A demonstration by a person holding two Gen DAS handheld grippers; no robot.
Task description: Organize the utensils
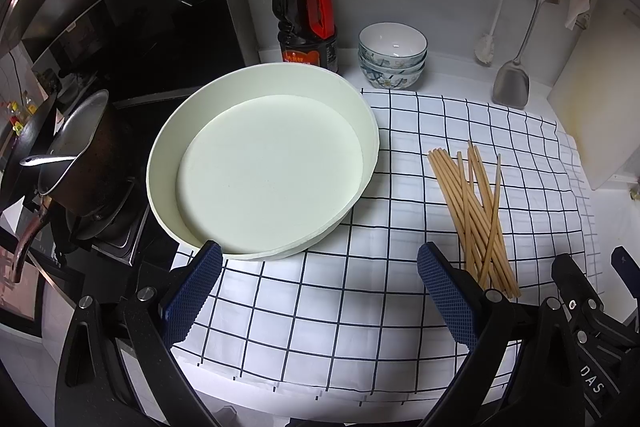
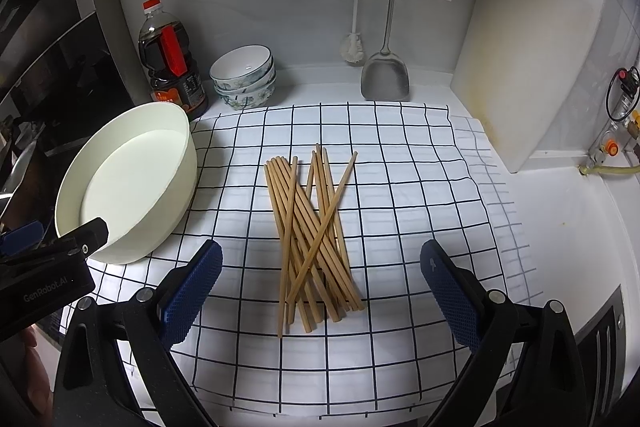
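A dozen or so slim, pale wooden chopsticks (image 2: 314,235) lie in a loose crossed heap on the white grid-checked cloth (image 2: 400,163), right of the round, smooth, cream-white tray (image 1: 160,163), which sits on the cloth's left edge. Your left gripper (image 1: 320,291) hovers low just before the tray, its blue, knurled pads spread wide and empty. Your right gripper (image 2: 321,293) hangs over the near ends of the chopsticks, jaws equally wide, touching nothing.
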